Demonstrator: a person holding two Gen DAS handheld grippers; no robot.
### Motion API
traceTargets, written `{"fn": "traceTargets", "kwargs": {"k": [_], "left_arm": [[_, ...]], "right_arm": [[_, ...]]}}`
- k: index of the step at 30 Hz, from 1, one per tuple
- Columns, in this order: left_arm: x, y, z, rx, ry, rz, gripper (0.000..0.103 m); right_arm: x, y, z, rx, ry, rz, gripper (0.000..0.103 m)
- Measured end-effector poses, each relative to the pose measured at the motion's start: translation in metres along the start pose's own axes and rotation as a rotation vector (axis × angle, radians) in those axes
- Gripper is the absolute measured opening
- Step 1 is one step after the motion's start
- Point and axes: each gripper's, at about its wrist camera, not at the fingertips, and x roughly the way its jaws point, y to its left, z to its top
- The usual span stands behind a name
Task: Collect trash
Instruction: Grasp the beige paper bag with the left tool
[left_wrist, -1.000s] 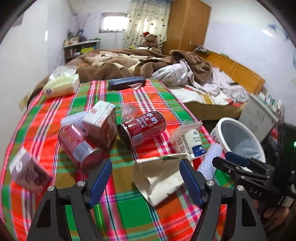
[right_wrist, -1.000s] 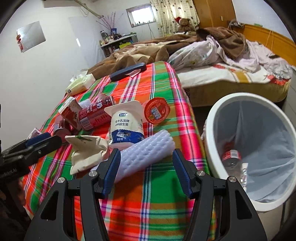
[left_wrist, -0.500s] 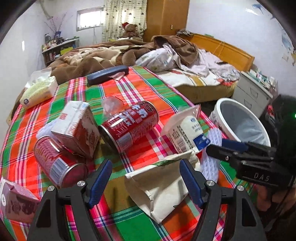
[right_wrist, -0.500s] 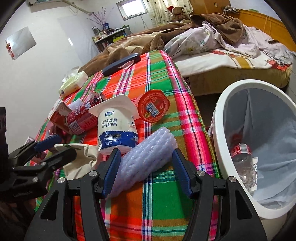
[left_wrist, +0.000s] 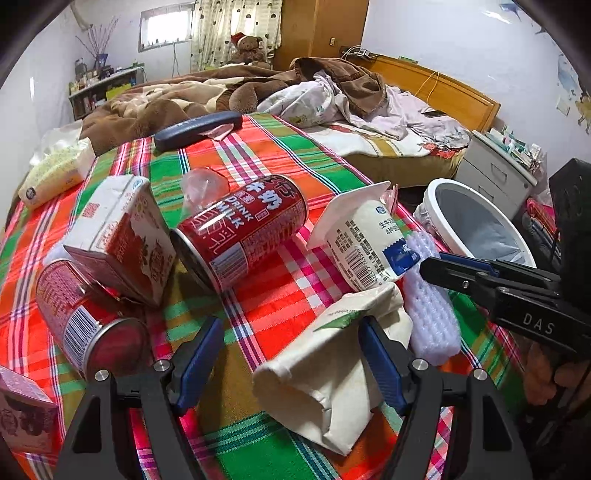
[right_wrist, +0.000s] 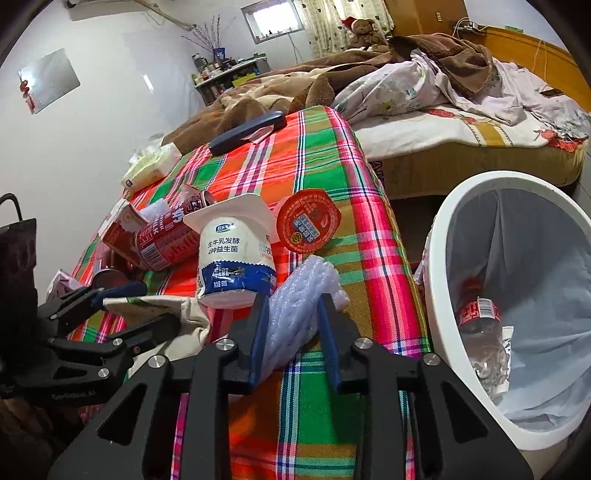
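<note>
You get soft daylight from the window (left_wrist: 166, 24), blown out w/ glare. Both views sharp; fisheye bends edges, corners black.

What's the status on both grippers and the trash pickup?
Right gripper shut on foam sleeve, bin just right of it. Left gripper open, paper bag against its right finger. Yogurt cup touches sleeve's far end.

The small carton (left_wrist: 22, 417) is cut off by the left wrist view's edge.
</note>
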Motion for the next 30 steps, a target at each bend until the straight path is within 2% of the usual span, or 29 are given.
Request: {"fn": "traceTargets", "kwargs": {"k": [4, 9, 11, 16, 19, 25, 27, 28, 30], "left_arm": [[-0.002, -0.003, -0.006, -0.004, 0.013, -0.03, 0.074], [-0.009, -0.008, -0.017, -0.017, 0.015, -0.068, 0.05], [-0.012, -0.008, -0.02, -0.033, 0.013, -0.084, 0.045], [-0.01, -0.014, -0.021, -0.002, 0.025, -0.112, 0.045], [-0.007, -0.017, -0.017, 0.012, 0.019, -0.104, 0.058], [0.001, -0.012, -0.01, -0.056, 0.016, -0.119, 0.057], [0.001, -0.011, -0.011, -0.061, 0.014, -0.132, 0.045], [0.0, -0.011, -0.011, -0.064, 0.011, -0.131, 0.044], [-0.003, -0.01, -0.012, -0.072, 0.001, -0.126, 0.034]], "right_arm": [[-0.002, 0.002, -0.001, -0.018, -0.005, -0.002, 0.015], [-0.002, 0.0, -0.001, -0.025, -0.006, 0.006, 0.014], [-0.003, 0.0, -0.001, -0.027, -0.006, 0.008, 0.013], [-0.004, -0.001, -0.002, -0.028, -0.005, 0.01, 0.013], [-0.004, -0.002, -0.003, -0.026, -0.002, 0.012, 0.013], [-0.005, -0.003, -0.003, -0.027, -0.002, 0.015, 0.013], [-0.005, -0.003, -0.003, -0.027, -0.002, 0.017, 0.013], [-0.005, -0.004, -0.003, -0.028, -0.003, 0.016, 0.013], [-0.005, -0.005, -0.003, -0.023, -0.004, 0.018, 0.013]]}}
